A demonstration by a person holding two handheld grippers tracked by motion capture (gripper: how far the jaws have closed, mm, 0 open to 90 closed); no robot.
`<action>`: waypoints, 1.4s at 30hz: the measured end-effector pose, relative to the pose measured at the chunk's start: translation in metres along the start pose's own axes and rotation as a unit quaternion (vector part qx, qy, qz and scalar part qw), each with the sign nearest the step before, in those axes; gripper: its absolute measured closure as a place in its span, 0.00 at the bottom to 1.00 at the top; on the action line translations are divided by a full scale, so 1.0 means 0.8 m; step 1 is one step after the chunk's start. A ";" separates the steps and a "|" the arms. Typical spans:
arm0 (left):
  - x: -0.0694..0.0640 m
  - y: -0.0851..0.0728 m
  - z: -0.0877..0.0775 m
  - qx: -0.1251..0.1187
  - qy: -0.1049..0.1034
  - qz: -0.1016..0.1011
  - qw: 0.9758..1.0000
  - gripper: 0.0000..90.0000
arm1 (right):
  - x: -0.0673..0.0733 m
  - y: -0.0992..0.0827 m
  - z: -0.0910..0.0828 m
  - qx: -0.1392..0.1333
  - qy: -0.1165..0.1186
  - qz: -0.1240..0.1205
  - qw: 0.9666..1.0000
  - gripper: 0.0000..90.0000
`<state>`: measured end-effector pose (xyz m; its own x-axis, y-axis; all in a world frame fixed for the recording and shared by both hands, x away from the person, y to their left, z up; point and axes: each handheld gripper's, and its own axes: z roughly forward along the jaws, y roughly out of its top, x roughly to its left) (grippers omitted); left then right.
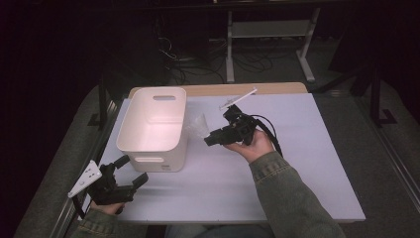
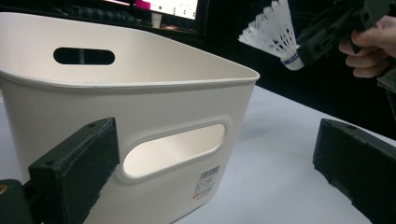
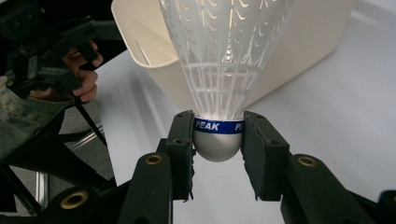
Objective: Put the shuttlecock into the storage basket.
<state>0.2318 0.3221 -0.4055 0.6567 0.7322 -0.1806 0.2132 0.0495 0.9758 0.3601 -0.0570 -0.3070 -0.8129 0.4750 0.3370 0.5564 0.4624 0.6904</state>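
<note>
**Shuttlecock pinched in my right gripper, left gripper spread wide by the bin**

My right gripper (image 3: 218, 140) has its two jaws closed on the rounded cork of a shuttlecock (image 3: 224, 70), one pad on each side, right at the blue band printed "PEAK". The white skirt stands straight up out of the jaws and fans out toward the bin (image 3: 299, 42) behind it. In the high view I hold this gripper (image 1: 210, 139) above the table (image 1: 307, 163), just to the right of the bin (image 1: 151, 126), jaws pointing toward it. The shuttlecock (image 1: 195, 126) is a pale blur there, so I cannot say whether its skirt touches the bin wall or merely sits near it. From my left gripper's camera the shuttlecock (image 2: 275, 35) hangs in the air off the bin's far corner, clear of the table.

My left gripper (image 1: 132, 171) holds nothing. Its jaws are spread far apart, and between them I see the near wall of the bin (image 2: 140, 107) with its handle slot and a barcode sticker (image 2: 205, 182). The left pad seems just beside the wall. This gripper sits at the table's near left corner, in front of the bin.
</note>
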 end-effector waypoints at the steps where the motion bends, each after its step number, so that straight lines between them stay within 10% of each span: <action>1: 0.000 0.000 0.000 0.000 -0.001 0.001 1.000 0.00 | 0.002 0.003 0.000 -0.001 0.004 0.000 1.000 0.71; 42: 0.000 -0.001 0.001 -0.003 0.000 -0.007 1.000 0.00 | 0.018 0.067 0.030 -0.013 0.012 -0.028 0.999 0.71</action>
<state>0.2321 0.3211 -0.4062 0.6530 0.7317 -0.1952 0.2180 0.0652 0.9738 0.3824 -0.0077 -0.2803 -0.8465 0.4310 0.3126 0.5058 0.4674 0.7250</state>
